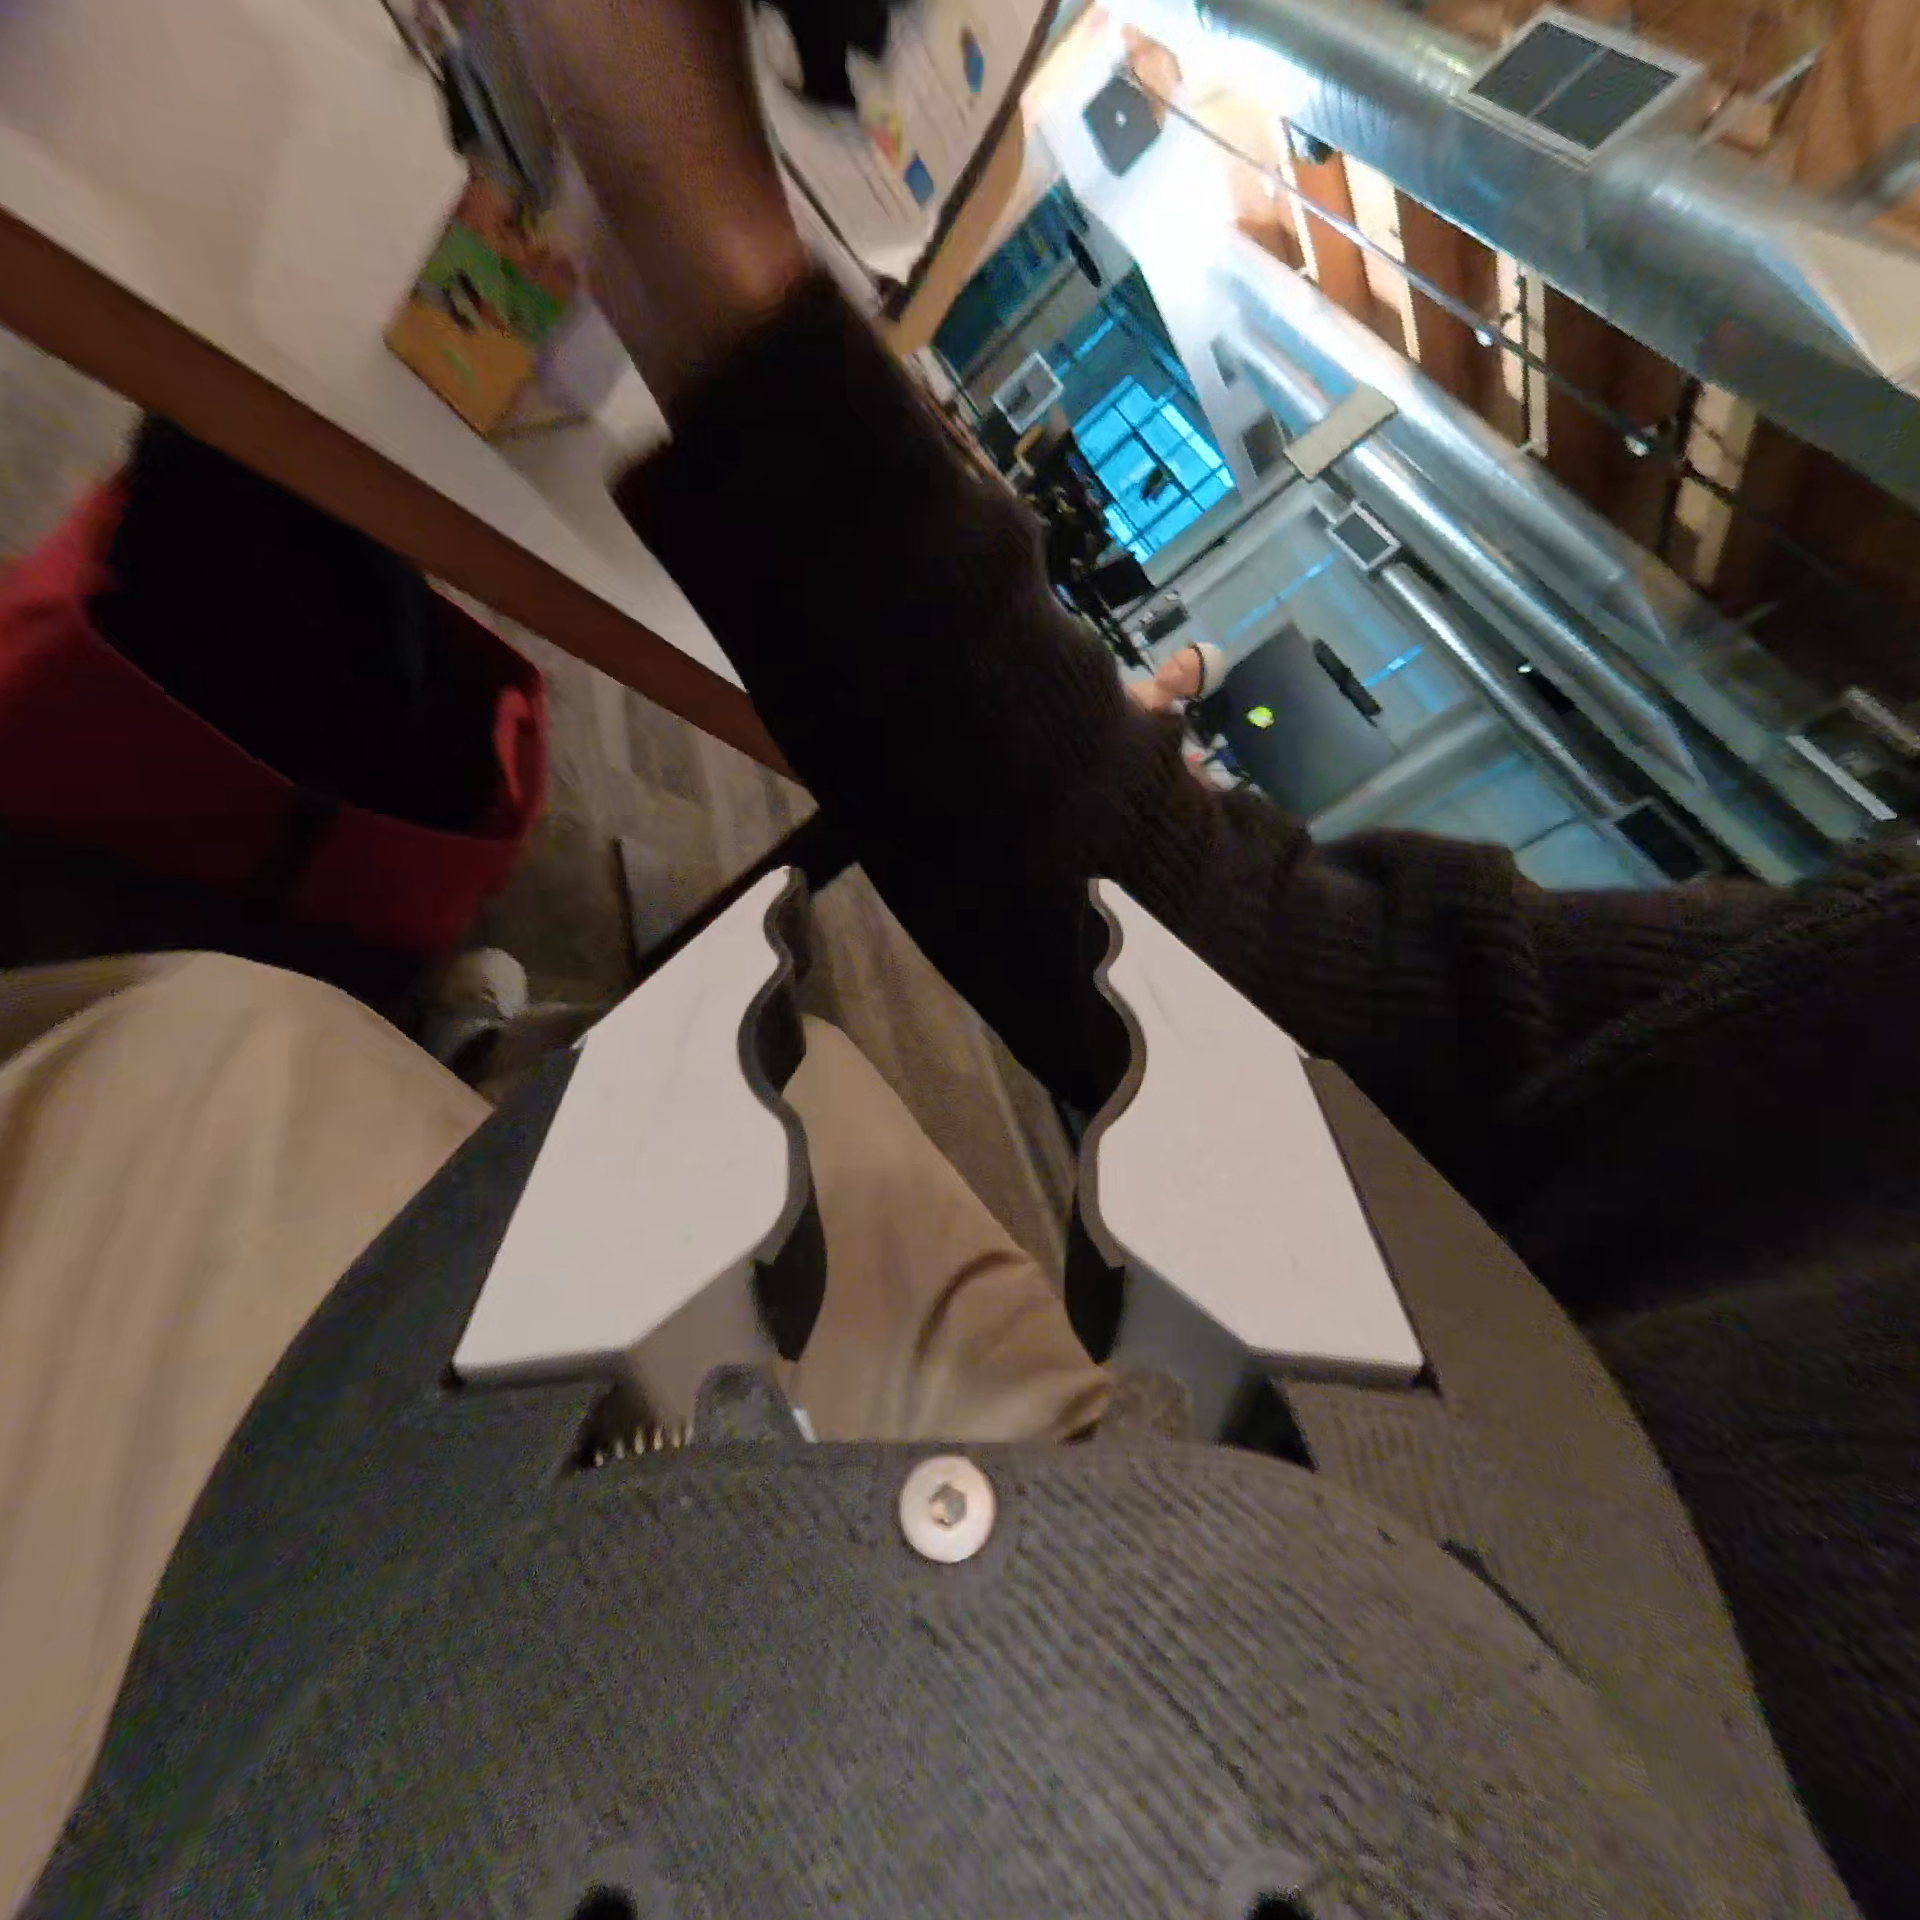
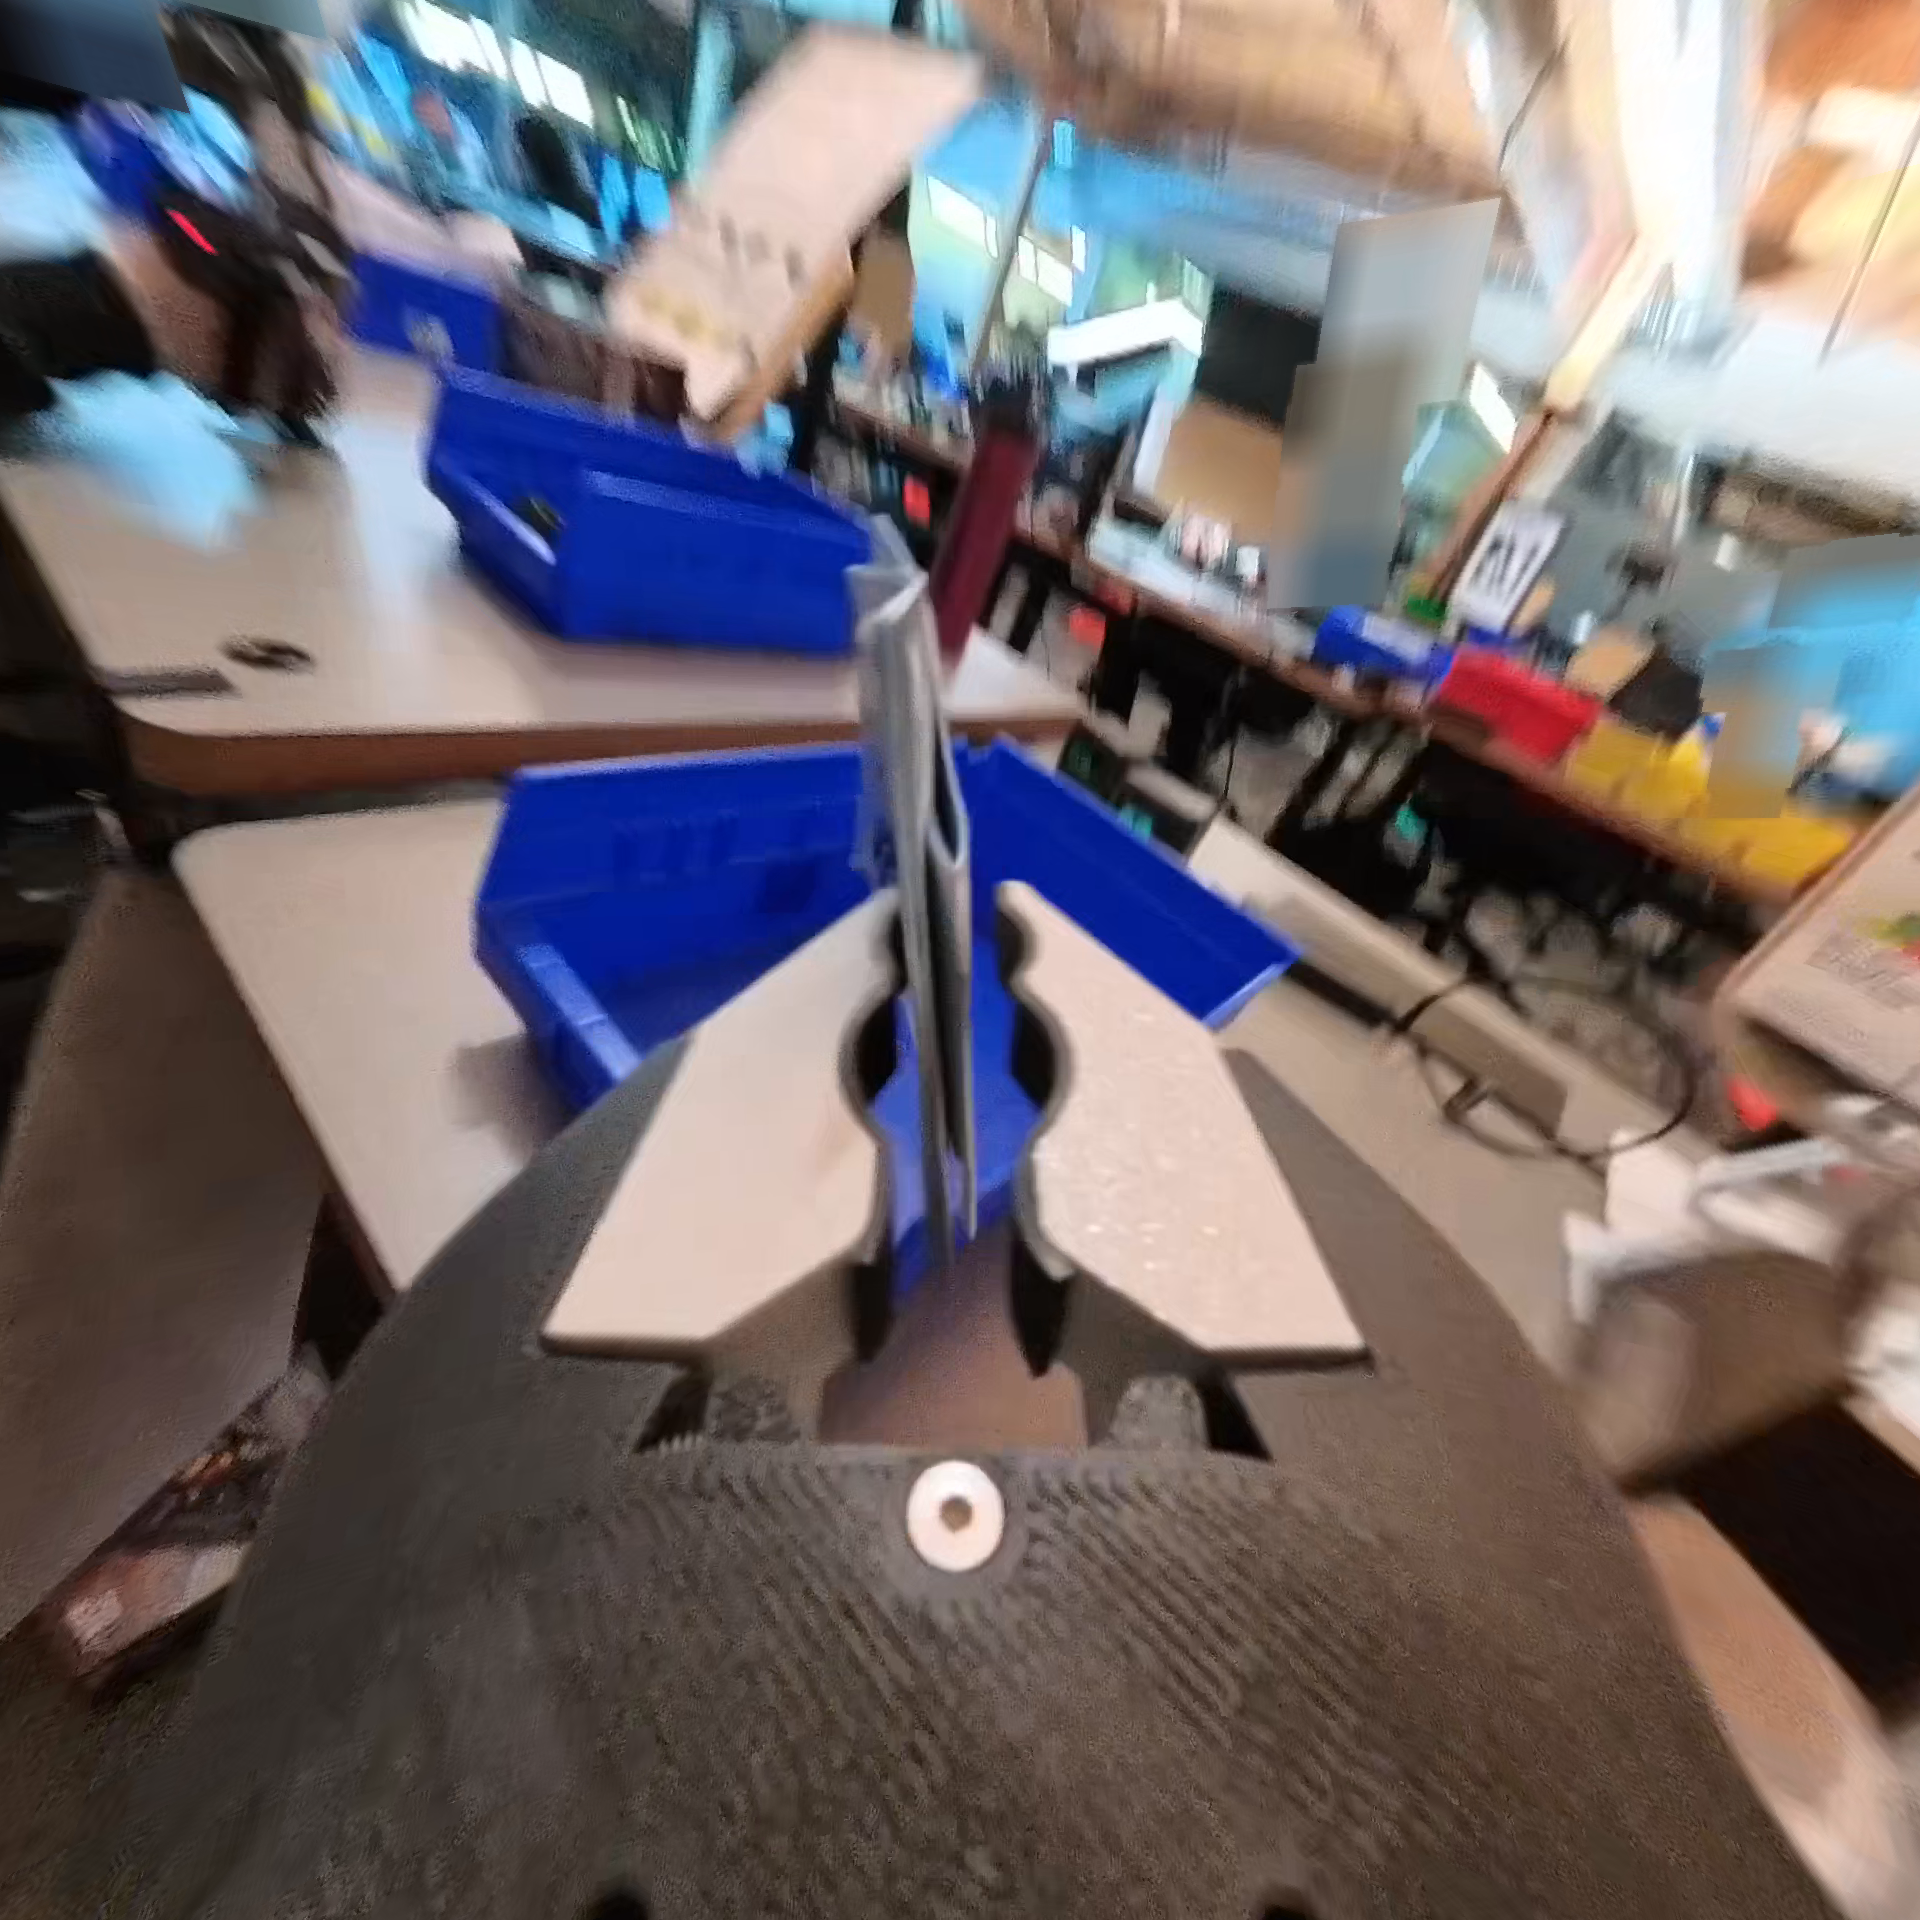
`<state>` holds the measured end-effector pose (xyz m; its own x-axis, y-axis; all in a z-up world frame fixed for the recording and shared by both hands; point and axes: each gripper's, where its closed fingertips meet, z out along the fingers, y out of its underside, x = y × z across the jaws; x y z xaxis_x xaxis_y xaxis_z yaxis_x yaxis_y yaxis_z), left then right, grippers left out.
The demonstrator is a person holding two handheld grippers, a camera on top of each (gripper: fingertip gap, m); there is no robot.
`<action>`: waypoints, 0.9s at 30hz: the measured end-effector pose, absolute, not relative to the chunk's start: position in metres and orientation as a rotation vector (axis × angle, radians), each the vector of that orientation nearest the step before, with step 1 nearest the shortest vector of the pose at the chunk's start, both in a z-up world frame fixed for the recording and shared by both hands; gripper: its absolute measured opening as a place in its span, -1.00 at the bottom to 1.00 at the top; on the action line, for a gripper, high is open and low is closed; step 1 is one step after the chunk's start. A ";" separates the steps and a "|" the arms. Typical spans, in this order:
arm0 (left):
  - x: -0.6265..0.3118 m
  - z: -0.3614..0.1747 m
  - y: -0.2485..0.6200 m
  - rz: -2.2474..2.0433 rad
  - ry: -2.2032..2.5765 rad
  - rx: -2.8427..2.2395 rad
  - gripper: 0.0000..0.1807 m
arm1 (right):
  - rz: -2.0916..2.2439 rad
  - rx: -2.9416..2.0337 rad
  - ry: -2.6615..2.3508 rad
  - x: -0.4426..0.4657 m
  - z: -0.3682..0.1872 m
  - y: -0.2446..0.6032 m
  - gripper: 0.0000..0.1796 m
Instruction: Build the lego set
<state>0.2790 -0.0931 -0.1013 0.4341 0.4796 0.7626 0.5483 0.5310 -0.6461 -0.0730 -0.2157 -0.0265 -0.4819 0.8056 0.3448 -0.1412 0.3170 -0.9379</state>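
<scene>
The left gripper (image 1: 945, 904) has its fingers spread wide with nothing between them; it is tilted steeply, pointing past a person's dark knitted sleeve (image 1: 935, 644) that crosses directly in front of the fingertips and blocks most of the view beyond. Beige trousers (image 1: 208, 1195) lie below the fingers, and a brown-edged white table (image 1: 260, 260) carrying a green and yellow box (image 1: 478, 322) sits beyond the sleeve, with a red container (image 1: 208, 748) under the table edge. The right gripper (image 2: 948, 904) has its fingers partly closed around a thin flat grey sheet-like item (image 2: 920, 831), seen edge-on and standing upright between them; whether the pads actually touch it cannot be told through the motion blur. Directly behind it a blue bin (image 2: 675, 883) rests on a grey table (image 2: 332, 956), with a second blue bin (image 2: 644, 540) on the farther table. No lego pieces can be made out in either view.
</scene>
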 end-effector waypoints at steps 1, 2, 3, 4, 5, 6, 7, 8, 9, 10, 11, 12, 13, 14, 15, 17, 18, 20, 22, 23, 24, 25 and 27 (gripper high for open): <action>0.275 -0.102 -0.093 -0.090 -1.184 -1.059 -0.49 | 1.275 -0.660 -1.755 -0.094 -0.041 -0.228 -0.59; 0.271 -0.101 -0.095 -0.099 -1.180 -1.024 -0.54 | 1.274 -0.689 -1.863 -0.104 -0.058 -0.243 -0.27; 0.265 -0.102 -0.100 -0.094 -1.192 -0.988 -0.55 | 1.300 -0.712 -1.976 -0.103 -0.075 -0.255 -0.08; 0.258 -0.104 -0.104 -0.089 -1.211 -0.963 -0.55 | 1.361 -0.732 -2.078 -0.092 -0.090 -0.266 -0.04; 0.252 -0.108 -0.108 -0.085 -1.223 -0.952 -0.55 | 1.461 -0.731 -2.184 -0.070 -0.103 -0.275 -0.04; 0.245 -0.116 -0.111 -0.085 -1.253 -0.958 -0.55 | 1.562 -0.674 -2.300 -0.040 -0.111 -0.281 -0.04; 0.238 -0.129 -0.113 -0.100 -1.308 -0.979 -0.54 | 1.619 -0.564 -2.396 -0.009 -0.116 -0.279 -0.05; 0.233 -0.142 -0.113 -0.136 -1.354 -0.998 -0.53 | 1.615 -0.445 -2.435 0.013 -0.118 -0.268 -0.04; 0.230 -0.147 -0.112 -0.175 -1.366 -1.005 -0.52 | 1.580 -0.341 -2.418 0.027 -0.116 -0.251 -0.05; 0.228 -0.149 -0.111 -0.197 -1.367 -1.005 -0.52 | 1.542 -0.264 -2.362 0.035 -0.111 -0.231 -0.10; 0.225 -0.151 -0.111 -0.189 -1.370 -1.006 -0.52 | 1.522 -0.211 -2.291 0.041 -0.103 -0.210 -0.19; 0.222 -0.150 -0.112 -0.165 -1.370 -1.011 -0.51 | 1.524 -0.184 -2.224 0.047 -0.093 -0.190 -0.30; 0.218 -0.145 -0.113 -0.135 -1.354 -1.020 -0.51 | 1.543 -0.170 -2.172 0.055 -0.084 -0.170 -0.36; 0.215 -0.139 -0.113 -0.095 -1.333 -1.033 -0.51 | 1.568 -0.159 -2.129 0.063 -0.076 -0.153 -0.38; 0.212 -0.133 -0.114 -0.048 -1.312 -1.049 -0.51 | 1.586 -0.165 -2.089 0.069 -0.071 -0.135 -0.40; 0.209 -0.119 -0.112 0.030 -1.270 -1.079 -0.51 | 1.616 -0.231 -2.038 0.079 -0.064 -0.101 -0.47; 0.209 -0.114 -0.110 0.063 -1.247 -1.099 -0.50 | 1.630 -0.266 -2.040 0.084 -0.066 -0.085 -0.47; 0.210 -0.114 -0.105 0.139 -1.227 -1.170 -0.47 | 1.634 -0.373 -2.054 0.090 -0.077 -0.050 -0.48; 0.207 -0.120 -0.100 0.211 -1.235 -1.231 -0.45 | 1.643 -0.524 -2.063 0.093 -0.097 -0.012 -0.48; 0.204 -0.121 -0.097 0.231 -1.231 -1.244 -0.45 | 1.658 -0.613 -2.064 0.096 -0.110 0.007 -0.49; 0.200 -0.123 -0.092 0.242 -1.231 -1.261 -0.44 | 1.682 -0.702 -2.057 0.099 -0.122 0.026 -0.49; 0.194 -0.126 -0.086 0.244 -1.236 -1.282 -0.43 | 1.709 -0.774 -2.039 0.102 -0.133 0.042 -0.51; 0.177 -0.133 -0.073 0.247 -1.244 -1.313 -0.40 | 1.704 -0.820 -2.018 0.105 -0.146 0.065 -0.53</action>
